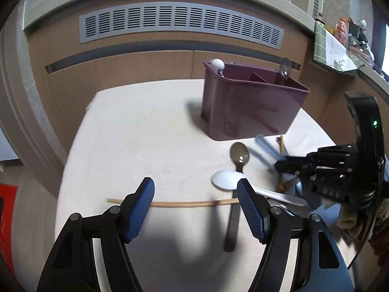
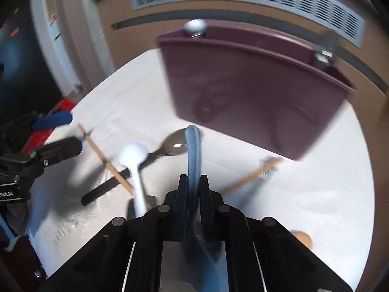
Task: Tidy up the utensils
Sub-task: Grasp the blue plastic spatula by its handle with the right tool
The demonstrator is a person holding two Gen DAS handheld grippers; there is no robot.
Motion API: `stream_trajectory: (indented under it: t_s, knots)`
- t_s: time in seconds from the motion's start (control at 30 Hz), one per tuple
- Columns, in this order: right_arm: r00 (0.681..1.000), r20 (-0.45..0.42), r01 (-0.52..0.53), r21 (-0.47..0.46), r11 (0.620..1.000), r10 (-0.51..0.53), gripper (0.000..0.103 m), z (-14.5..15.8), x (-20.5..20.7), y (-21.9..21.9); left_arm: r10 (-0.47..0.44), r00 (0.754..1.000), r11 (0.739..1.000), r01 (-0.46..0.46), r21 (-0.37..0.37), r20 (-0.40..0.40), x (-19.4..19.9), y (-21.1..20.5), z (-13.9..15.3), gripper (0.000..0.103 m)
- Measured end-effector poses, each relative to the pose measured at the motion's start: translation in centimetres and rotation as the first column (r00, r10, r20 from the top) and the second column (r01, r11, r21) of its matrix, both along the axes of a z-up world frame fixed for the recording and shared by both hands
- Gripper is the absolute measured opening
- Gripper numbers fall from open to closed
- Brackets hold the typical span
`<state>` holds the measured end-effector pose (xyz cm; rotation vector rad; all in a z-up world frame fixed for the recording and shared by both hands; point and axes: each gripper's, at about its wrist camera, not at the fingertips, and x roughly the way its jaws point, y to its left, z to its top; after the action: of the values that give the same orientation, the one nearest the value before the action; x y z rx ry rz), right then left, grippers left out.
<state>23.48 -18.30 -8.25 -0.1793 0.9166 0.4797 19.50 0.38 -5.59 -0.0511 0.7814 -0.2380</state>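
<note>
On the white table (image 1: pixel 136 133) stands a maroon utensil caddy (image 1: pixel 250 107) with a white-knobbed piece and a clear spoon in it. My left gripper (image 1: pixel 195 189) is open low over a wooden chopstick (image 1: pixel 175 204), with nothing pressed between its pads. Just right of it lie a white spoon (image 1: pixel 226 180) and a dark spoon (image 1: pixel 239 157). In the right wrist view my right gripper (image 2: pixel 193 180) is shut on a blue plastic utensil (image 2: pixel 193 146) whose handle points at the caddy (image 2: pixel 255 92). The white spoon (image 2: pixel 132 155), dark spoon (image 2: pixel 173 144) and chopstick (image 2: pixel 107 163) lie to its left.
A second chopstick (image 2: pixel 250 175) and another utensil lie in front of the caddy. Behind the table runs a wooden cabinet with a grey vent grille (image 1: pixel 180 24). A counter with a green cloth (image 1: pixel 335 48) and bottles sits at the right. A red object (image 1: pixel 7 219) is on the floor at the left.
</note>
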Motion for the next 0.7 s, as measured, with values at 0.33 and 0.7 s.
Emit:
stream_trajectory:
  t_s: [0.33,0.7]
  knots:
    - [0.981,0.056,0.184,0.038,0.982,-0.186,0.007,1.0,-1.7,-5.3,-0.068,0.994,0.998,0.067,-0.016,-0.081,0.0,-2.0,-0.9,0.063]
    - [0.976,0.064,0.207,0.061,0.976,-0.211,0.007,0.8,-3.2,-6.5,-0.032,0.985,0.998,0.022,-0.065,-0.168,0.4,0.9,-1.5,0.061]
